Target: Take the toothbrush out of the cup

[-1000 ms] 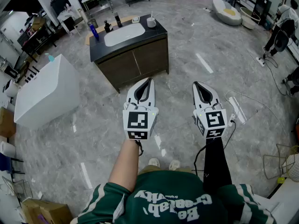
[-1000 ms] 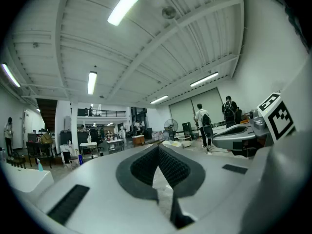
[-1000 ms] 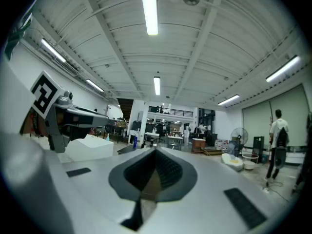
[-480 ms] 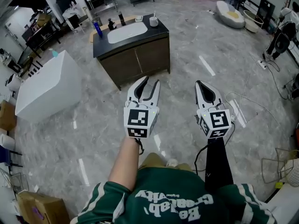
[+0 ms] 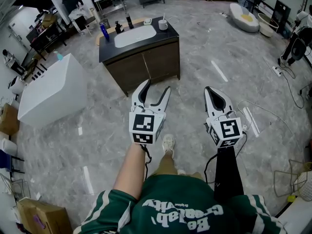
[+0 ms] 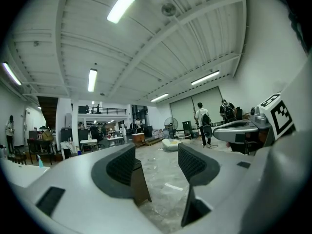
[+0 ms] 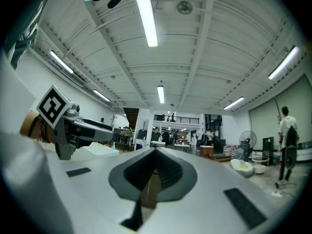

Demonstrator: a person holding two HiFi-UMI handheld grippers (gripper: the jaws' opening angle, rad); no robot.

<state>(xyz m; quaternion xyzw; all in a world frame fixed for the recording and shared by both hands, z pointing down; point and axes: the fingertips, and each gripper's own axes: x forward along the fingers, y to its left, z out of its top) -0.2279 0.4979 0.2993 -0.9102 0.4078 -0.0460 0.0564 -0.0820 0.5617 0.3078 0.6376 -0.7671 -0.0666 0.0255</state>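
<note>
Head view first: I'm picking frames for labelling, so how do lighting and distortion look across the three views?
Head view: evenly lit, fisheye-bowed edges, glossy floor showing bright streaks of glare, cup tiny. Left gripper view: strong fisheye, black corners. Right gripper view: same, ceiling tube light blown out white.

Dark vanity [image 5: 146, 65], perhaps a blue bottle [image 5: 103, 31]

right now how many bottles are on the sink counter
3. A blue bottle at the counter's left end, a short dark bottle next to it, a tall dark bottle further right. Others may be too small to see from here.
</note>
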